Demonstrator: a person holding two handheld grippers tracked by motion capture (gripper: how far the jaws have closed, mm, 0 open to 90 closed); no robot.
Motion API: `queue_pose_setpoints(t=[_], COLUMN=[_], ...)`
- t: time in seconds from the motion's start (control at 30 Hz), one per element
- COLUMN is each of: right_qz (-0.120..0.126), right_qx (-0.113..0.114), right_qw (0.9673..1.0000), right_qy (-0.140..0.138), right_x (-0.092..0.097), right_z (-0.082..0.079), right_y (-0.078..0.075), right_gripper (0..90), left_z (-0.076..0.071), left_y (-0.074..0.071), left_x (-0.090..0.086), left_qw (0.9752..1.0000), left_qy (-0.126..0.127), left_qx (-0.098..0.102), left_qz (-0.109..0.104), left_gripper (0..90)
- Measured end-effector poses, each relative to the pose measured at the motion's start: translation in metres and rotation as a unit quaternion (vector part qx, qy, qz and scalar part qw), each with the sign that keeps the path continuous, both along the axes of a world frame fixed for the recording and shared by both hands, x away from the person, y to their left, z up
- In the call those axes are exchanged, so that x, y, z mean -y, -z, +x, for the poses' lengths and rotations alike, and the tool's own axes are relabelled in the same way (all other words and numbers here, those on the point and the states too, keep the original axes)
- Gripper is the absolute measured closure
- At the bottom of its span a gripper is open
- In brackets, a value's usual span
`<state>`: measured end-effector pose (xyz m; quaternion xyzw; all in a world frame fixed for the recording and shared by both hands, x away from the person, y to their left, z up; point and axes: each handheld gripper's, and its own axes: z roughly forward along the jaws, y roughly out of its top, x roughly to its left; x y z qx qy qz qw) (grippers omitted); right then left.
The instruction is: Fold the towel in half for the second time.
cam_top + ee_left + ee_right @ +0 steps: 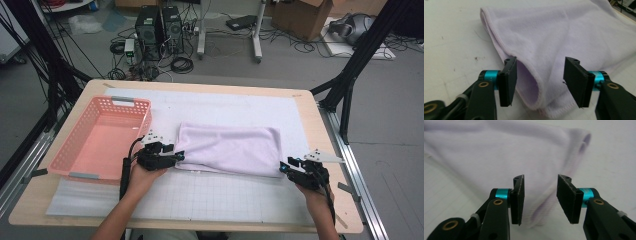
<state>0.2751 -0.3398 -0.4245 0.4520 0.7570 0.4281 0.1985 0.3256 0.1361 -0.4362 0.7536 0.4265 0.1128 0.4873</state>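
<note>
A folded lavender towel [227, 147] lies flat on the white mat in the middle of the table. My left gripper [176, 157] is at the towel's near left corner. In the left gripper view its jaws stand open [541, 62], with the towel's folded edge [534, 82] between them and a gap on each side. My right gripper [286, 168] is at the towel's near right corner. Its jaws are open too [540, 180], and the towel's corner [541, 212] lies low between them, untouched by the pads.
A pink plastic basket [70, 137] stands on the left of the table, close to my left gripper. The white gridded mat [225, 195] covers most of the wooden tabletop. Beyond the table's far edge are computers, cables and boxes on the floor.
</note>
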Motion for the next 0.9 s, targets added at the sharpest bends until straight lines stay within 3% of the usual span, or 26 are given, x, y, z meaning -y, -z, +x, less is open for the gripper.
queue_pose_setpoints(t=[0.1, 0.33, 0.5, 0.57, 0.63, 0.77, 0.9], right_qz=[-0.017, -0.017, -0.052, -0.061, -0.067, -0.061, -0.049], right_qx=[0.007, 0.004, -0.014, -0.019, -0.02, -0.008, 0.001], right_qw=[0.9992, 0.997, 0.994, 0.993, 0.992, 0.9921, 0.9928], right_qy=[-0.035, -0.075, -0.095, -0.099, -0.104, -0.11, -0.109], right_x=[-0.01, -0.027, -0.043, -0.045, -0.044, -0.038, -0.03], right_z=[-0.007, -0.007, 0.0, 0.003, 0.003, 0.0, -0.003], right_y=[0.0, 0.002, 0.012, 0.015, 0.015, 0.009, 0.003], right_gripper=[57.2, 60.5, 66.5, 80.0, 86.3, 87.8, 88.0], left_z=[-0.004, -0.01, -0.011, -0.011, -0.012, -0.013, -0.015], left_y=[0.001, 0.006, 0.009, 0.007, 0.005, 0.0, -0.002], left_x=[-0.001, -0.004, 0.0, -0.002, -0.005, -0.009, -0.015], left_qw=[1.0, 0.9998, 0.9997, 0.9997, 0.9997, 0.9993, 0.9983], left_qy=[0.005, 0.013, 0.017, 0.021, 0.021, 0.024, 0.024], left_qx=[-0.004, -0.016, -0.012, -0.01, -0.009, -0.006, -0.018], left_qz=[-0.003, 0.004, 0.013, 0.003, -0.014, -0.03, -0.049], left_gripper=[51.6, 59.5, 78.5, 84.6, 86.1, 86.6, 86.6])
